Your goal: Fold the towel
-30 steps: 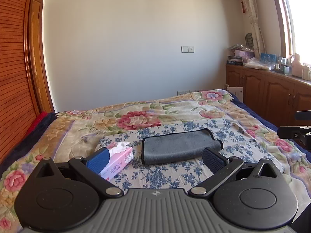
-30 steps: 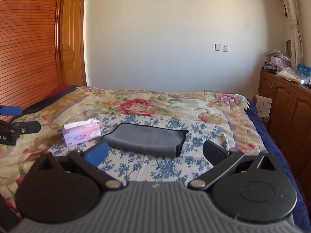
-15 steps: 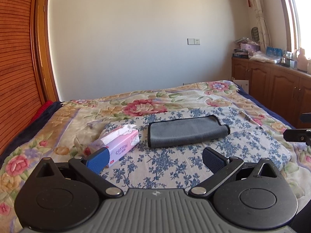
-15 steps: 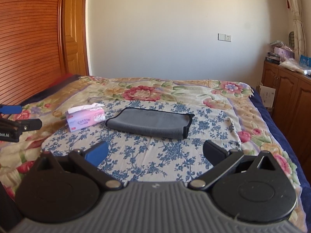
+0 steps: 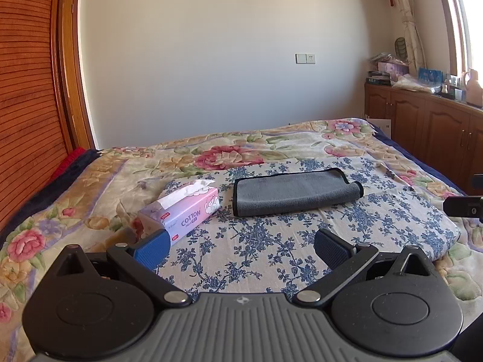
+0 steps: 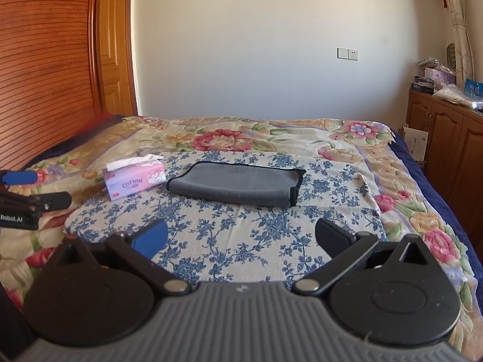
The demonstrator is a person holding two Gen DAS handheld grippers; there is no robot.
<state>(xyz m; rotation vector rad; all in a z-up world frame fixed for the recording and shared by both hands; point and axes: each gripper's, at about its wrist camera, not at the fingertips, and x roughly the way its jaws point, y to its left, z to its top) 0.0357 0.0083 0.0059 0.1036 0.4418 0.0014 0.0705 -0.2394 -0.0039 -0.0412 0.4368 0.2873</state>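
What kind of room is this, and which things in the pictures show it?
Most likely a bedroom in a home. A large bed with a floral bedspread fills the view, a row of wooden cabinets with household items on top runs under a curtained window, and a wooden door stands in the corner.

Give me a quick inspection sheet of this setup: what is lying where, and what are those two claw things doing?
Surface: blue-flowered cloth spread over a floral bedspread.
Job's things: grey towel, folded, lying flat on the cloth.
Clutter: pink tissue box beside the towel, apart from it.
Grippers: left gripper and right gripper both open, empty, short of the towel.
Cables: nothing seen.
Surroundings: wooden cabinets with items on top, wooden door, white wall.
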